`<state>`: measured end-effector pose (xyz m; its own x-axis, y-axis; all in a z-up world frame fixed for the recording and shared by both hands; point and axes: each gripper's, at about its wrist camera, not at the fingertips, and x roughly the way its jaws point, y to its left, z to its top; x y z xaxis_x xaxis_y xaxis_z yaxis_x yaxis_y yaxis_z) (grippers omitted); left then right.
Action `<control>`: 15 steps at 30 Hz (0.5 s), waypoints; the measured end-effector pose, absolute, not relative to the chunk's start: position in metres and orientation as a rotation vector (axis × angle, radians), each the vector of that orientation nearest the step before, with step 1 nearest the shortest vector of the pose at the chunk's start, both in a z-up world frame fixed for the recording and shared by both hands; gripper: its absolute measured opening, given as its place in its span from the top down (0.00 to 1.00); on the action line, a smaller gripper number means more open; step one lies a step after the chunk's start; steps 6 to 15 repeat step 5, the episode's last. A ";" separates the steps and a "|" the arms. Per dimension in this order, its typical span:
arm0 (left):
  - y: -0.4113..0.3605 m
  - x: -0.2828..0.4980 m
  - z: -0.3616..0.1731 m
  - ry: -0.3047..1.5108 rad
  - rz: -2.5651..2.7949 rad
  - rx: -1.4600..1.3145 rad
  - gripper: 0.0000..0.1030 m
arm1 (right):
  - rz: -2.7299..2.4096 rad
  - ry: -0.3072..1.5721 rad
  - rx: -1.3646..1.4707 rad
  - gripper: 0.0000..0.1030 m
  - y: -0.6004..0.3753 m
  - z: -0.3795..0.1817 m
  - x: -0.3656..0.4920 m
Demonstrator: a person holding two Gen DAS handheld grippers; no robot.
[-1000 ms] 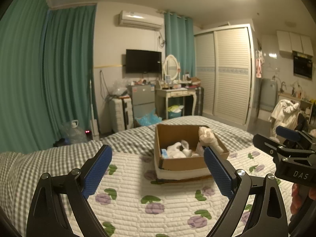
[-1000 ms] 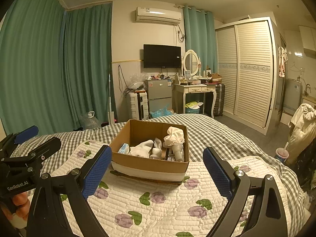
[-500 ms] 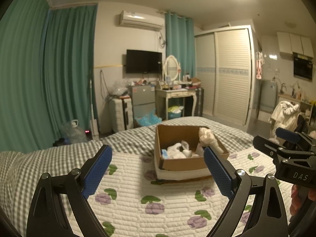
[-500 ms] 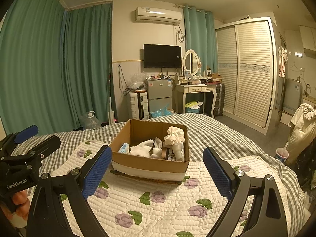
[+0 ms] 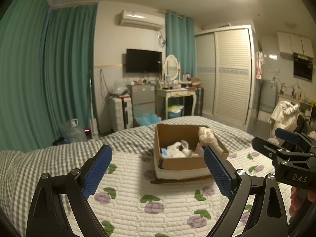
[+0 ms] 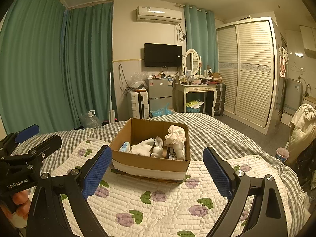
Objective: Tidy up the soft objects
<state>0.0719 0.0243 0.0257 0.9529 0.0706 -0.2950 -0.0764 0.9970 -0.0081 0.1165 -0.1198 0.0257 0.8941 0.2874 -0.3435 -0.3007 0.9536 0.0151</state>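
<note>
An open cardboard box (image 5: 183, 163) stands on the flowered quilt (image 5: 150, 201) on the bed. It also shows in the right wrist view (image 6: 150, 163). Inside lie white soft items (image 6: 143, 148), a pale pink bundle (image 6: 175, 135) and a blue packet (image 6: 124, 147). My left gripper (image 5: 158, 170) is open and empty, held above the quilt short of the box. My right gripper (image 6: 158, 170) is open and empty, also short of the box. Each gripper shows at the edge of the other's view.
A grey checked blanket (image 6: 213, 132) covers the bed beyond the quilt. Behind stand a small fridge (image 6: 159, 94), a dressing table (image 6: 195, 90), a suitcase (image 6: 138, 104), a wardrobe (image 6: 248, 73) and green curtains (image 6: 49, 69). A drink cup (image 6: 282, 155) stands at the right.
</note>
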 end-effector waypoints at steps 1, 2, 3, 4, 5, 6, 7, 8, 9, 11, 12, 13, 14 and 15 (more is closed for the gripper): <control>0.025 0.072 0.026 0.300 0.073 -0.021 0.07 | 0.306 0.353 -0.039 0.09 -0.120 0.025 0.116; 0.024 0.072 0.025 0.301 0.071 -0.023 0.07 | 0.306 0.354 -0.039 0.09 -0.119 0.025 0.116; 0.025 0.072 0.025 0.302 0.069 -0.025 0.07 | 0.306 0.355 -0.040 0.09 -0.119 0.025 0.117; 0.025 0.072 0.025 0.303 0.069 -0.026 0.07 | 0.306 0.356 -0.040 0.09 -0.119 0.025 0.117; 0.025 0.072 0.025 0.306 0.066 -0.025 0.07 | 0.306 0.357 -0.039 0.09 -0.119 0.025 0.117; 0.025 0.072 0.025 0.306 0.066 -0.025 0.07 | 0.306 0.357 -0.039 0.09 -0.119 0.025 0.117; 0.025 0.072 0.025 0.306 0.066 -0.025 0.07 | 0.306 0.357 -0.039 0.09 -0.119 0.025 0.117; 0.025 0.072 0.025 0.306 0.066 -0.025 0.07 | 0.306 0.357 -0.039 0.09 -0.119 0.025 0.117; 0.025 0.072 0.025 0.306 0.066 -0.025 0.07 | 0.306 0.357 -0.039 0.09 -0.119 0.025 0.117; 0.025 0.072 0.025 0.306 0.066 -0.025 0.07 | 0.306 0.357 -0.039 0.09 -0.119 0.025 0.117; 0.025 0.072 0.025 0.306 0.066 -0.025 0.07 | 0.306 0.357 -0.039 0.09 -0.119 0.025 0.117; 0.025 0.072 0.025 0.306 0.066 -0.025 0.07 | 0.306 0.357 -0.039 0.09 -0.119 0.025 0.117; 0.025 0.072 0.025 0.306 0.066 -0.025 0.07 | 0.306 0.357 -0.039 0.09 -0.119 0.025 0.117; 0.025 0.072 0.025 0.306 0.066 -0.025 0.07 | 0.306 0.357 -0.039 0.09 -0.119 0.025 0.117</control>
